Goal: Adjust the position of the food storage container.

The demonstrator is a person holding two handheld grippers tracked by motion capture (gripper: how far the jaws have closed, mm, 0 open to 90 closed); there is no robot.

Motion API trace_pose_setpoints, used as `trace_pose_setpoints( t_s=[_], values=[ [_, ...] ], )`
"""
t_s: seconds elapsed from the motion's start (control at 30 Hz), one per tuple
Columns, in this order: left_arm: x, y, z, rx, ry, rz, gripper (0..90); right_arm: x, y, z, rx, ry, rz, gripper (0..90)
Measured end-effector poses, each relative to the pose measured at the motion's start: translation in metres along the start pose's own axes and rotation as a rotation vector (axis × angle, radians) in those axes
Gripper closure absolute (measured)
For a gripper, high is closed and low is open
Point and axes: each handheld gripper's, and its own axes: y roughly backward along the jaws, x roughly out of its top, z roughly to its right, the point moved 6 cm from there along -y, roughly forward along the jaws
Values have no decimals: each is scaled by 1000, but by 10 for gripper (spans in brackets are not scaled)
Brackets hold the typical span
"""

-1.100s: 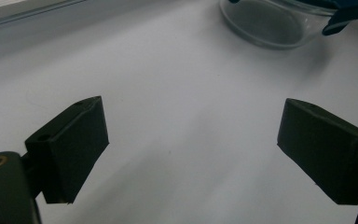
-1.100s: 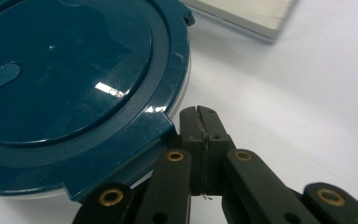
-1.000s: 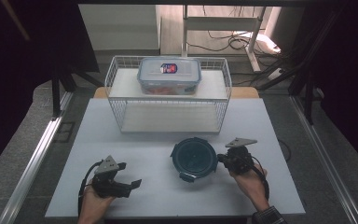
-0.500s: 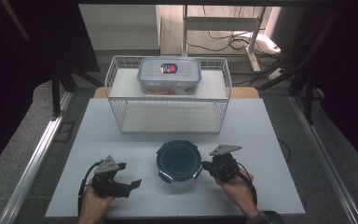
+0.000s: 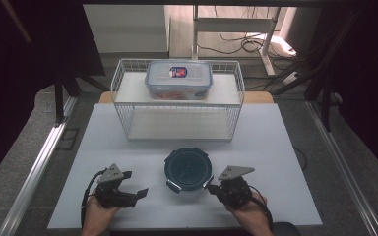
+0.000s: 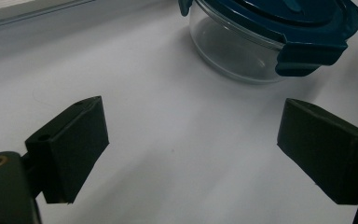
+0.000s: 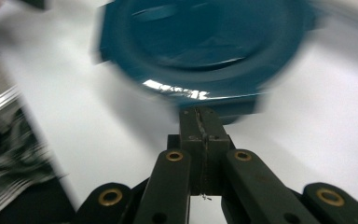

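So, a round clear glass container with a dark teal clip-on lid is set on the white counter, about mid-width and near the front edge, just in front of a white wire basket. The right tongs are seen at the container's right front side, held in a hand. In the right gripper view the 2 black jaws are pressed flat together with no gap, and their tips are met by a lid flap at the container's lower edge. Whether that flap is actually pinched between the jaws can't be told, since the view is blurred there.

The left tongs are held low over the counter, to the left of the container and apart from it. In the left gripper view the 2 jaws are spread wide with only bare counter between them, and the glass wall and 1 teal clip of the container are seen further ahead, up and to the right.

Inside the wire basket, on its raised shelf, a rectangular clear plastic box with a grey-blue lid and a red and blue sticker is seen, well apart from both tongs.
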Motion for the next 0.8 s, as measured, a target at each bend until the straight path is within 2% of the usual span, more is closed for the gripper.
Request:
trace_pose_setpoints(
  t_s=[0.07, 0.1, 0.17, 0.23, 0.33, 0.5, 0.6, 0.8],
  values=[
    [0, 0, 0, -1, 0, -2, 82, 0, -7, -11, 28, 20, -18, 896],
    [0, 0, 0, -1, 0, -2, 82, 0, -12, -13, 27, 33, -31, 895],
    [0, 0, 0, 0, -1, 0, 82, 1, -17, -9, -2, 37, -47, 895],
    [0, 1, 0, 0, 1, 2, 82, 1, -16, -3, 45, -1, -41, 896],
    [-1, 0, -1, -3, 10, -2, 83, 0, -13, 8, -6, 3, -48, 895],
    [-1, -1, 0, -4, 6, -3, 83, 2, -8, 38, -73, -61, -30, 896],
    [-1, -1, -1, -6, 8, -6, 83, 7, -9, 52, -96, -71, -19, 895],
    [-1, 0, -1, 0, 4, -9, 83, 7, -9, 57, -113, -58, -7, 895]
  ],
)
